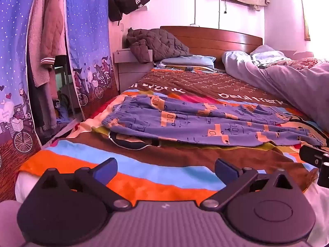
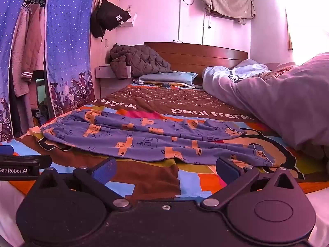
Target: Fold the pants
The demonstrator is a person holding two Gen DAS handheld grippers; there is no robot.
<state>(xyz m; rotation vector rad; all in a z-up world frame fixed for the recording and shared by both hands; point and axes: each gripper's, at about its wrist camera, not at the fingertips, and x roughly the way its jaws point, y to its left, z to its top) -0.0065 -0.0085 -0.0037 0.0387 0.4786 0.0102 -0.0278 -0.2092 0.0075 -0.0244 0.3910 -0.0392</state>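
1. Pants (image 1: 205, 121): soft blue knit printed with orange vehicles, lying unfolded and rumpled across the near part of the bed, gathered waistband toward the curtain side, legs running toward the quilt side. The right wrist view (image 2: 156, 140) shows a cuff lying just ahead of that tool's own finger.
2. Left gripper (image 1: 166, 168): black arms, blue pads, jaws spread wide with nothing between them, hanging over the bedspread short of the pants. Only the right wrist view shows its lettered side (image 2: 19, 167).
3. Right gripper (image 2: 164, 168): same build, jaws likewise wide apart and empty; only a black corner (image 1: 314, 160) enters the left wrist view.
4. Bedspread (image 1: 144, 173): fleecy, blocks of orange, blue and brown, with white lettering further up.
5. Quilt (image 2: 277, 103): pale, puffy, heaped along one side of the bed.
6. Headboard (image 1: 216, 37): curved reddish wood.
7. Jacket (image 1: 158, 45): dark, quilted, slumped beside the pillow (image 1: 189, 60).
8. Curtain (image 1: 88, 41): blue, white-dotted, with bicycle figures along the hem.
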